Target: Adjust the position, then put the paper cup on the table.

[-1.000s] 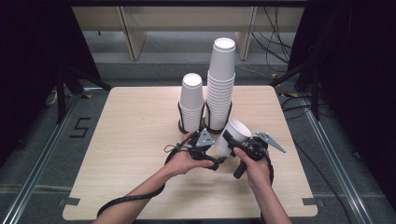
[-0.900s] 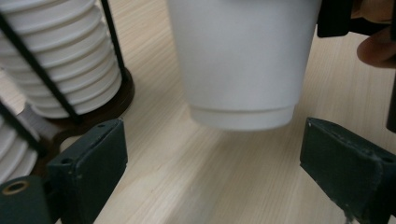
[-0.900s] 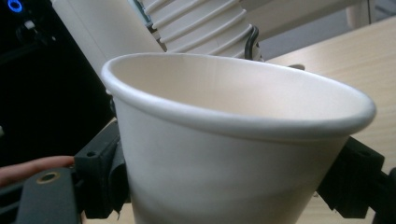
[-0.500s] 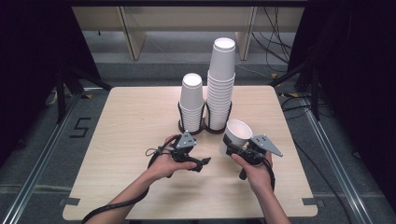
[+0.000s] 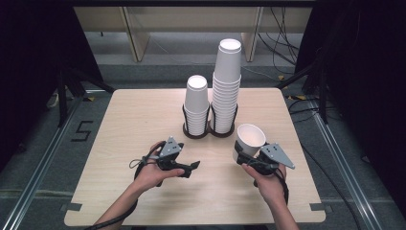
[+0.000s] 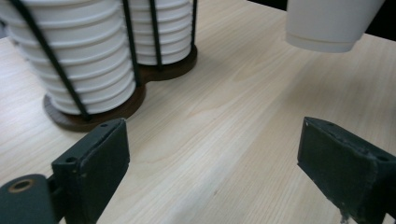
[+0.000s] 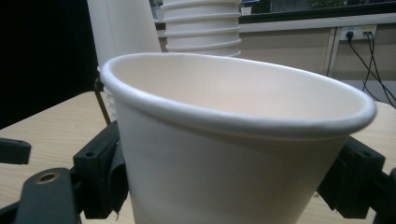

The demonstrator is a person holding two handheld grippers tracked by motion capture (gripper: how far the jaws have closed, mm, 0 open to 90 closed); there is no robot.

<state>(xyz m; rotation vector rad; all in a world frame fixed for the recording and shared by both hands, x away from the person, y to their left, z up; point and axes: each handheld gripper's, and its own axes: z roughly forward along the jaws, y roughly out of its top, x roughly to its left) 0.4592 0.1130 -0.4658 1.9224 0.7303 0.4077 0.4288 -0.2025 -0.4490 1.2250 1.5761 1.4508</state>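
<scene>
High view: the empty left tool (image 5: 194, 166), jaws just narrowed but apart, is being drawn away from the paper cup (image 5: 249, 140), now being gripped by the right tool (image 5: 241, 155) alone

The surface (image 5: 143, 124) is evenly lit from above with soft shadows; around it the room falls dark, and the nearest cup (image 7: 233, 154) looks slightly soft
</scene>
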